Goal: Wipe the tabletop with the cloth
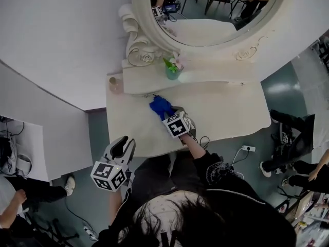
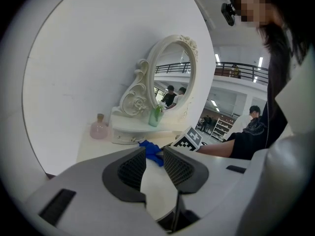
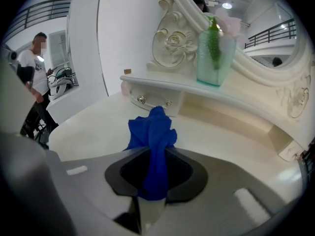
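right claw (image 3: 156,181) pinching blue cloth (image 3: 151,132); left claw (image 2: 156,168) apart

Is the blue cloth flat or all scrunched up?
Scrunched up. The right gripper pinches the blue cloth, which stands bunched in a crumpled peak, not spread flat.

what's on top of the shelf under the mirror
A green vase with a plant stands on the shelf; the mirror frame covers its back edge.

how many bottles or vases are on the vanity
2: a pink bottle at the tabletop's end beside the shelf, and a green vase on that shelf below the mirror. None seems hidden.
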`<state>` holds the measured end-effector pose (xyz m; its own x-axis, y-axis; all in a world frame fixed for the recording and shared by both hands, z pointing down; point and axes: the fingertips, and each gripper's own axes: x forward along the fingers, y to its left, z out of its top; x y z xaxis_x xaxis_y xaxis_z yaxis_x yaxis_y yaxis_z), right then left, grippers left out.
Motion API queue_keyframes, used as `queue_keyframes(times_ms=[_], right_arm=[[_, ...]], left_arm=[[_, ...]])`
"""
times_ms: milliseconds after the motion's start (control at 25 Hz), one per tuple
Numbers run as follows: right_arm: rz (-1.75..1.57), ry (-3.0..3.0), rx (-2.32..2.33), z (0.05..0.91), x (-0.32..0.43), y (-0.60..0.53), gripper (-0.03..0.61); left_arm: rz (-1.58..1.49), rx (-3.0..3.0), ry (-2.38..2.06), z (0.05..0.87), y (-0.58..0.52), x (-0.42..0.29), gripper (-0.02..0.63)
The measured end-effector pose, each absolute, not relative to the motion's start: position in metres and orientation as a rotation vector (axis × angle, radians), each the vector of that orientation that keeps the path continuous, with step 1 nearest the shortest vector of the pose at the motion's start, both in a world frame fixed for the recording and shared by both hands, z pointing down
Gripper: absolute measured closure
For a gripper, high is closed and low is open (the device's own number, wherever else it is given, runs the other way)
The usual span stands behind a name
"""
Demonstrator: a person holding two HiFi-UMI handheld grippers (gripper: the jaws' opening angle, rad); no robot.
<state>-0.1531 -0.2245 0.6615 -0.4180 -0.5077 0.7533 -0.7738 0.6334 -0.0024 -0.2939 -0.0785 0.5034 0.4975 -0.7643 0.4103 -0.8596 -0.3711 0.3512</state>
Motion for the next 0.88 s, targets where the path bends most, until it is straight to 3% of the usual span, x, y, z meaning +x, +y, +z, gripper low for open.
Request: queue_keyframes(times_ms=[320, 880], right_arm=[[0.479, -2.083, 1.036, 0.662, -0.072, -0.236, 0.491], [0.508, -2.073, 1.192, 0.663, 0.135, -0.272, 0.491]], left_arm=[[0.270, 2.252, -1.280, 0.502, -0.099, -0.234, 0.503], [0.358, 2.304, -1.155, 0.507, -0.142, -0.055, 0.503]])
